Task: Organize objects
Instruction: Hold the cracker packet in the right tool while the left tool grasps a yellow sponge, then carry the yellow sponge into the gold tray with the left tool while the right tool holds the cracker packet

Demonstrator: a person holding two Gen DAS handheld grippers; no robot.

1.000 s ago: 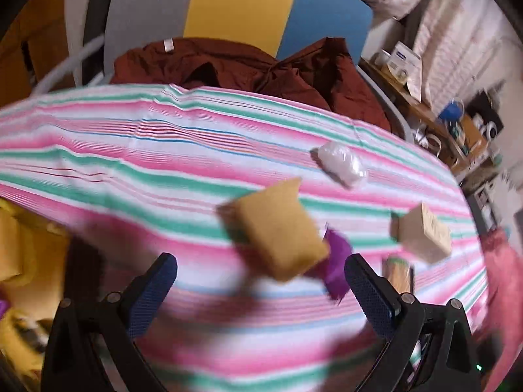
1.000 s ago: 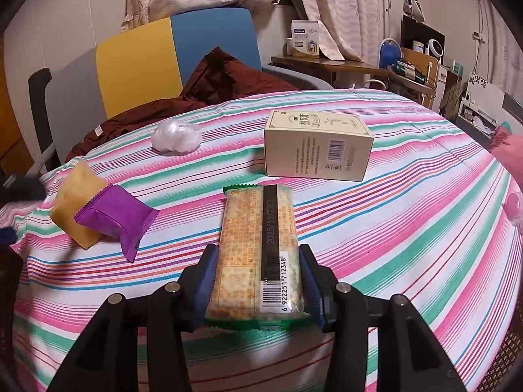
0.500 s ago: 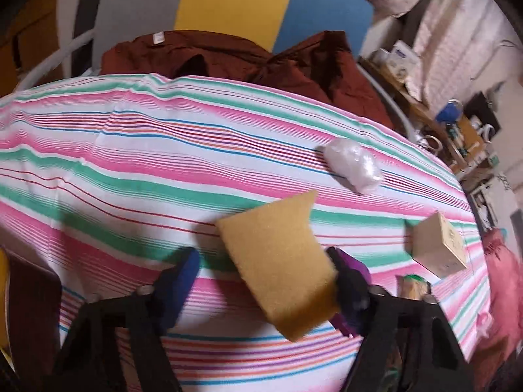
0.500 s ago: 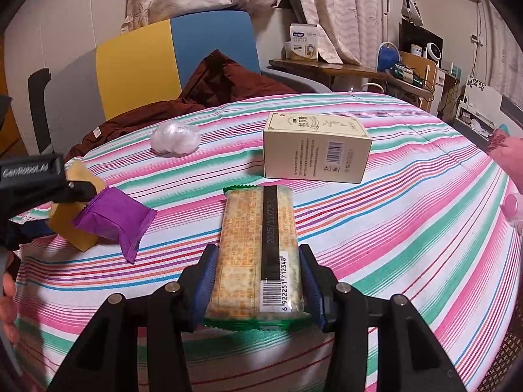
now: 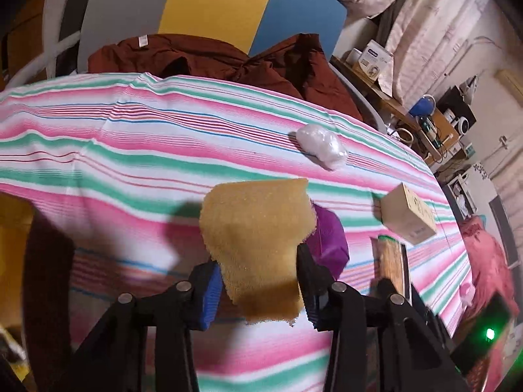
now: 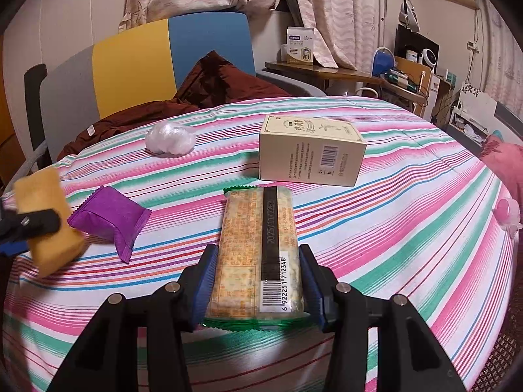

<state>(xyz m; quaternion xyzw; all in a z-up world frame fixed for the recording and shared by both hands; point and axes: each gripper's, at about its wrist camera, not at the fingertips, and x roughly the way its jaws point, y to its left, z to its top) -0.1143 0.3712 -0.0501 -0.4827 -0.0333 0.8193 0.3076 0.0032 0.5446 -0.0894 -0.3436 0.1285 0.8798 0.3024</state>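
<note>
The left gripper [image 5: 260, 285] is closing on the sponge [image 5: 258, 238] and should squeeze gently, while the right gripper [image 6: 258, 281] grasps the cracker pack [image 6: 258, 254].

Five loose items on the desk, one of each kind, by my count.

I count one yellow sponge [image 5: 258, 238], one purple packet [image 6: 109, 219], one cracker pack [image 6: 258, 254], one cream carton [image 6: 310, 150] and one white plastic wad [image 6: 170, 138]. Beyond the far edge I see one chair [image 6: 147, 62] with one dark red garment [image 6: 209, 88], and I have two grippers in view.
</note>
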